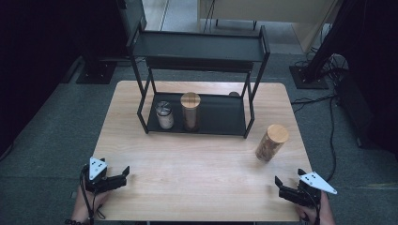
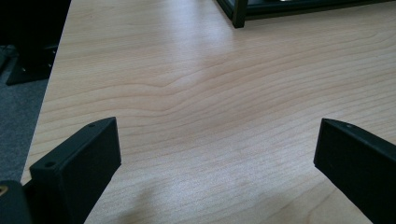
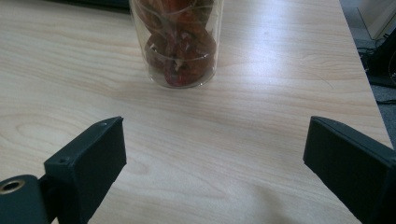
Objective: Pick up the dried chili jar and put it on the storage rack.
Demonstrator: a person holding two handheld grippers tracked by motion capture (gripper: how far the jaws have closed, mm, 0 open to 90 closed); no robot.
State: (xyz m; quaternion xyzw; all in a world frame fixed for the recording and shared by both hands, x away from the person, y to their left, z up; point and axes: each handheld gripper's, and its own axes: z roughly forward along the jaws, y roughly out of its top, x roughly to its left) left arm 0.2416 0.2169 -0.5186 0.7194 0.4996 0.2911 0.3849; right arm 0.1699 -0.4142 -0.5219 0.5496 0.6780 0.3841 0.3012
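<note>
Nearest the camera in the high view, at the bottom edge of the frame, two hands each hold a black two-jaw gripper over the pale wooden bench (image 1: 197, 159). At the top centre of the bench stands the largest thing, a black metal two-tier rack (image 1: 197, 51), whose lower tray carries a tall brown jar with a wooden lid (image 1: 190, 111) and a shorter clear jar with a metal lid (image 1: 164, 115).

Right of the rack, at the right middle of the frame, a clear glass jar with a round wooden lid and reddish-brown contents (image 1: 271, 143) stands alone on the bench, upright as far as I can tell. In the right gripper view the same jar (image 3: 180, 44) sits top centre, ahead of the jaws and well apart from them.

The right gripper (image 1: 281, 186) at bottom right has its jaws spread wide with nothing between them. The left gripper (image 1: 123, 174) at bottom left is likewise wide open and empty.

To do the reach well, I'd say the right hand should go in level, centre the jar between the jaws, and close below the lid so it won't tip.
</note>
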